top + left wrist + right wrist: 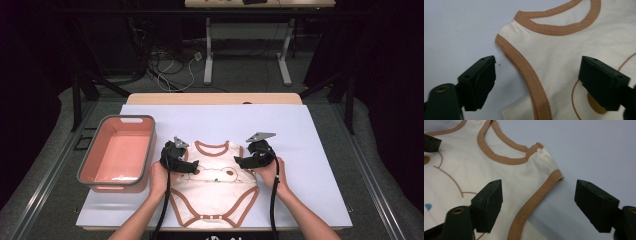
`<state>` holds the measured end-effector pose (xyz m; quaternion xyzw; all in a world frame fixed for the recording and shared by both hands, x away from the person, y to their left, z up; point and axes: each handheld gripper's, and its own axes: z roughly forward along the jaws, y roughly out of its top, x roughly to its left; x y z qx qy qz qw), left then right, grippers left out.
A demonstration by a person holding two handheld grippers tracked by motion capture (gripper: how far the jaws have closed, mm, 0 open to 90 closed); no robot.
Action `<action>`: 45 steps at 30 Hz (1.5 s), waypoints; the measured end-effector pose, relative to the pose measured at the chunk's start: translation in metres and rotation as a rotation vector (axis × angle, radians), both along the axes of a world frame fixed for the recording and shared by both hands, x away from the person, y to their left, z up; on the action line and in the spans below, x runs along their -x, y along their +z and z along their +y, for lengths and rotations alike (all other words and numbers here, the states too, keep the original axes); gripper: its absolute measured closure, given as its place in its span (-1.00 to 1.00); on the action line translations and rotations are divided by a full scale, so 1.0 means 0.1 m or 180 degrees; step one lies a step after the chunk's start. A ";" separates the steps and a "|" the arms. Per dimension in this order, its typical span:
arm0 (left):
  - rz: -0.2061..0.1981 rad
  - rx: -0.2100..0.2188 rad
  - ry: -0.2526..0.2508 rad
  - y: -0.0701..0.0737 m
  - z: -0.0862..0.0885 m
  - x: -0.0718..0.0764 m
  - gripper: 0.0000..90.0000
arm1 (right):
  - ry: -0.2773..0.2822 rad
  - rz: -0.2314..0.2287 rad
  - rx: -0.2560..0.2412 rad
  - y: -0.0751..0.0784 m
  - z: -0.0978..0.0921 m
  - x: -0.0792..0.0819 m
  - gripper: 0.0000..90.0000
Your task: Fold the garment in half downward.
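Bodysuit [215, 182] is lying flat and face up on the counter [310, 150], neck opening at 12 o'clock and the snap crotch at 6 o'clock, so its long axis runs straight away from me. That's what my next move hangs on, I reckon, since I've got one hand-held gripper parked on each armhole.

Left hand-held gripper [194, 167] sits at about 9 o'clock of the print, jaws spread wide. In the left gripper view the brown armhole trim [524, 67] runs right up between the two jaws: one jaw over bare counter, the other over the cream fabric near the bear print. Nothing pinched yet.

Right hand-held gripper [240, 161] mirrors it at 3 o'clock, also wide open. The right gripper view shows the same deal: the shoulder corner [554, 173] just ahead at 12 o'clock, the trimmed edge passing between the jaws, one jaw over cloth and one over counter.

Both look equally close to their edge, so neither hand has the advantage. My guess is both close on the side edges together, then fold inward across that long axis.

The pink bin [119, 152] sits well off at 9 o'clock, empty as far as I can see
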<state>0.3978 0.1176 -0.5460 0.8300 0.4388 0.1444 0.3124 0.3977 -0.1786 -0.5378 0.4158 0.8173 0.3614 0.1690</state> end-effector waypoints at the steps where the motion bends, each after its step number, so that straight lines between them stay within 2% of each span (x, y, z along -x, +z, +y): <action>1: 0.0015 -0.0005 0.0014 0.00 0.00 -0.02 -0.66 | -0.0018 -0.0005 -0.0001 -0.01 0.01 -0.03 -0.39; 5: -0.0004 -0.0073 0.0032 0.02 -0.03 -0.10 -0.59 | -0.0077 -0.0013 0.0012 -0.03 0.01 -0.10 -0.22; 9: -0.0044 -0.0072 0.0088 0.05 -0.04 -0.18 -0.45 | -0.0109 -0.0048 0.0023 -0.04 0.03 -0.16 -0.03; 11: -0.0006 -0.0042 0.0099 0.05 -0.05 -0.24 -0.27 | -0.0142 -0.0097 0.0074 -0.05 0.05 -0.18 0.08; 13: -0.0028 -0.0072 0.0148 0.04 -0.05 -0.28 -0.16 | -0.0150 -0.0093 0.0114 -0.07 0.07 -0.20 0.17; 17: -0.0043 -0.0104 0.0246 0.01 -0.05 -0.38 -0.04 | -0.0181 -0.0096 0.0141 -0.11 0.09 -0.23 0.26; 19: 0.0006 -0.0043 0.0296 -0.01 -0.03 -0.43 -0.02 | -0.0172 -0.0097 0.0136 -0.12 0.09 -0.25 0.33; 21: 0.0014 -0.0056 0.0297 -0.03 -0.02 -0.47 0.02 | -0.0155 -0.0130 0.0108 -0.12 0.08 -0.27 0.34; 25: 0.0054 -0.0030 0.0332 -0.07 0.00 -0.53 0.07 | -0.0139 -0.0068 0.0105 -0.13 0.09 -0.31 0.33; 30: 0.0052 -0.0069 0.0292 -0.06 -0.03 -0.53 0.09 | -0.0123 0.0088 0.0154 -0.18 0.13 -0.33 0.40; 32: 0.0065 -0.0059 0.0272 -0.06 -0.04 -0.52 0.12 | -0.0111 0.0118 0.0098 -0.20 0.13 -0.33 0.46; 38: 0.0082 -0.0025 0.0129 -0.05 -0.07 -0.49 0.50 | -0.0075 0.0151 0.0056 -0.20 0.12 -0.32 0.80; 42: 0.0074 -0.0013 0.0048 -0.05 -0.09 -0.46 0.81 | -0.0082 0.0130 -0.0005 -0.21 0.11 -0.30 0.87; 44: 0.0037 -0.0061 0.0003 -0.05 -0.12 -0.43 0.86 | -0.0086 0.0108 0.0003 -0.21 0.12 -0.29 0.88; 45: 0.0014 -0.0033 -0.0009 -0.04 -0.13 -0.41 0.86 | -0.0080 0.0088 -0.0008 -0.20 0.12 -0.29 0.88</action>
